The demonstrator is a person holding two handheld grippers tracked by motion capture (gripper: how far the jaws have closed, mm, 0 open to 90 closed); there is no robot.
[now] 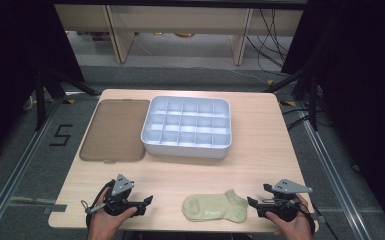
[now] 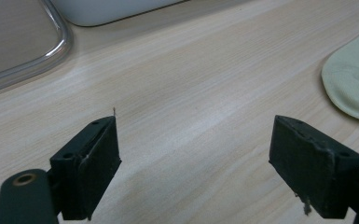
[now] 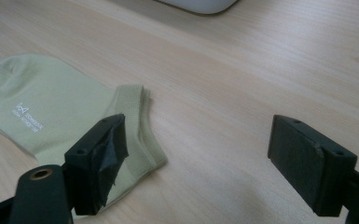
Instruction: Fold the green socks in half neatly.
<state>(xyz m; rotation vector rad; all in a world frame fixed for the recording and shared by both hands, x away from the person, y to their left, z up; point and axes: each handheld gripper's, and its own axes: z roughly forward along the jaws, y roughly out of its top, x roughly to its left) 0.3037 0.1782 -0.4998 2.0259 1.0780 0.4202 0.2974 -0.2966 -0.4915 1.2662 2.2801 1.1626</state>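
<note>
Lying flat on the near edge of the table [image 1: 260,150], the pale green sock [image 1: 215,207] sits between the two grippers, untouched as far as the pictures show. It looks like a pair laid one on the other, cuff towards the right gripper [image 1: 252,203], whose jaws stand spread with nothing between them; in the right gripper view one jaw hangs just over the cuff edge of the sock [image 3: 51,112]. The left gripper [image 1: 147,200] rests near the toe end, jaws likewise spread and empty over bare wood. Farther back the white compartment tray [image 1: 186,146] holds nothing in any cell, and its brownish lid [image 1: 114,130] lies just beside it. By my judgement nothing is done yet: grasping, carrying and placing the sock all remain.
</note>
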